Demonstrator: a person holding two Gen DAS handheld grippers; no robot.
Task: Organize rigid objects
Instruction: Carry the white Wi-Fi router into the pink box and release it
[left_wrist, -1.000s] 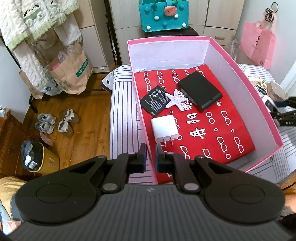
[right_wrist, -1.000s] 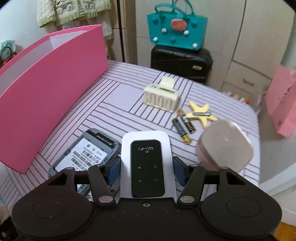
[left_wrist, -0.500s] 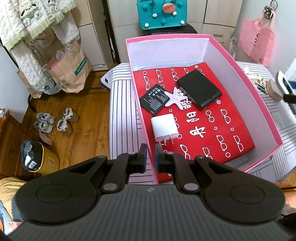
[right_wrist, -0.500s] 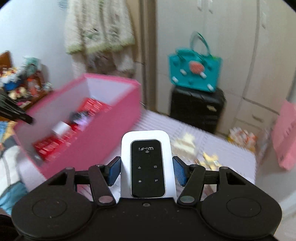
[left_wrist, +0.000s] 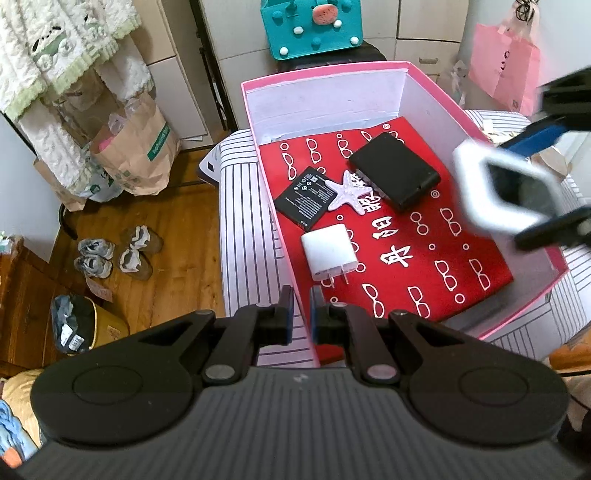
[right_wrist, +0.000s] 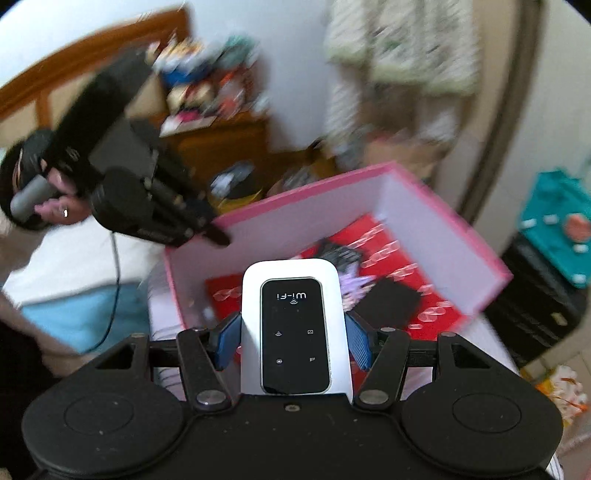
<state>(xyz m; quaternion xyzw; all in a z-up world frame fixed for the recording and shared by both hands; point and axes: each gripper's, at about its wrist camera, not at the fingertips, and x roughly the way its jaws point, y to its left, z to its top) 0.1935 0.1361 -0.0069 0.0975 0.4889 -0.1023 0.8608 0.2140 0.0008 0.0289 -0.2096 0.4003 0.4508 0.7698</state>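
On the floor at the far left lie shoes (left_wrist: 118, 254), with a paper bag (left_wrist: 136, 147) behind them. Next comes the striped bed (left_wrist: 243, 229), and on it the pink box (left_wrist: 325, 81), open at the top, with a red sheet (left_wrist: 406, 266) covering its bottom. The left gripper (left_wrist: 301, 310) hangs over the box's near-left corner — its jaws are drawn nearly together, and the box's left wall rises in the narrow slit between the pads; whether they pinch it I cannot tell.

Inside the box, from left to right: a flat battery (left_wrist: 306, 195), a white charger (left_wrist: 328, 254) nearer the front, a pale starfish (left_wrist: 351, 190) touching the battery, and a black case (left_wrist: 395, 175) just beside the starfish.

At the right edge the right gripper (right_wrist: 293, 328) hovers above the box's right side — its jaws clamp a white Wi-Fi router (right_wrist: 295, 325) by its long edges, blurred in the left view.
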